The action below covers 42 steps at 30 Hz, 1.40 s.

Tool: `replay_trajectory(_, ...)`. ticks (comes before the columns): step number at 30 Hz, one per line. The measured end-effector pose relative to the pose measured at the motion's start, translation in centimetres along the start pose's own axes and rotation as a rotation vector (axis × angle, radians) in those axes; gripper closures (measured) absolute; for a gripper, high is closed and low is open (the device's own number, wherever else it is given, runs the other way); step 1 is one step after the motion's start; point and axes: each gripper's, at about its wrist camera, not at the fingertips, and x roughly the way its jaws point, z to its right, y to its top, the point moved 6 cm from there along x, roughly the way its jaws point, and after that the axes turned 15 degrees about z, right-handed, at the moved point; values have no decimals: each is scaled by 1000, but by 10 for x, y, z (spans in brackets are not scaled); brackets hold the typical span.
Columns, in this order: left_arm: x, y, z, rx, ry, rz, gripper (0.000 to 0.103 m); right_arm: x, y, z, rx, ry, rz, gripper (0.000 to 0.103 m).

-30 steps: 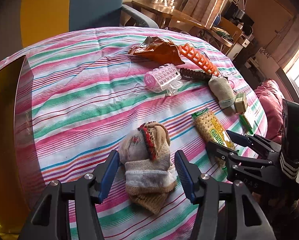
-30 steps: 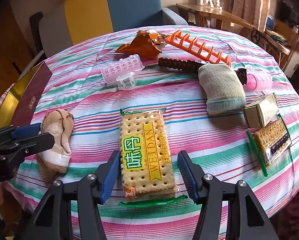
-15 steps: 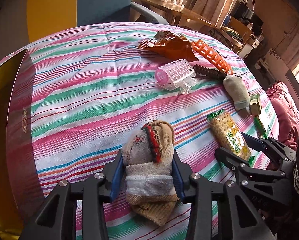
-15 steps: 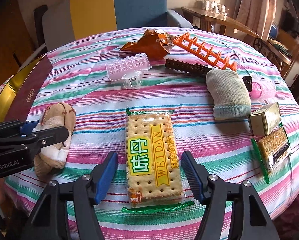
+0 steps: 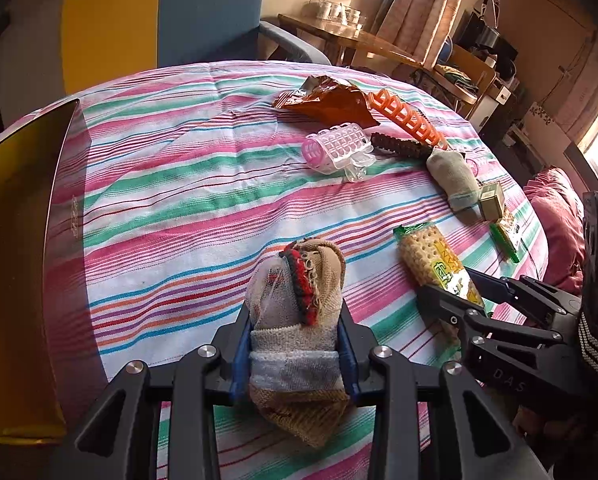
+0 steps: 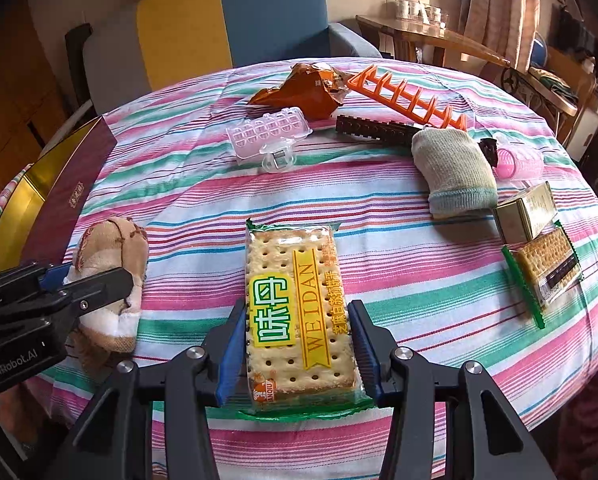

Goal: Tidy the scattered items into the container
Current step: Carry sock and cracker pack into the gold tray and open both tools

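My left gripper (image 5: 295,344) is shut on a rolled beige sock (image 5: 299,304) at the near edge of the striped table; the sock also shows in the right wrist view (image 6: 111,276), with the left gripper (image 6: 91,284) on it. My right gripper (image 6: 299,344) has closed its blue pads on the sides of a cracker packet (image 6: 299,312) that lies flat; the packet also shows in the left wrist view (image 5: 435,260). The gold-lined maroon box (image 5: 15,240), the container, stands at the left table edge and shows in the right wrist view (image 6: 55,192) too.
Further back lie a clear pink hair roller (image 6: 269,138), an orange snack bag (image 6: 303,90), an orange comb (image 6: 407,98), a dark comb (image 6: 375,130), a grey-green sock (image 6: 453,170), a second pink roller (image 6: 519,164), a small gold box (image 6: 527,212) and a second cracker packet (image 6: 543,270). A chair stands behind the table.
Both grippers closed: the left one from open around the sock to clamped on it, the right one from open around the cracker packet to pressed against its sides.
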Motion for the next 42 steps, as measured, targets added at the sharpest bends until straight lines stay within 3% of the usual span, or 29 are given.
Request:
replay_trajectory(12,-44,15,-10,-29,-16,109,66,-7,-9,-31,-22,34,4,54)
replay_trajectory(24,-97,22,-83,-159,117,216,66,-13,1,-54,-37,59,38,54)
replay_trajectory(34,-135,20,-171,-242,298,272,66,-28,53,-164,-164,278,128,54)
replay_trajectory(42,-136,3,-224,-278,388,238,66,-17,61,-260,-269,425,108,54)
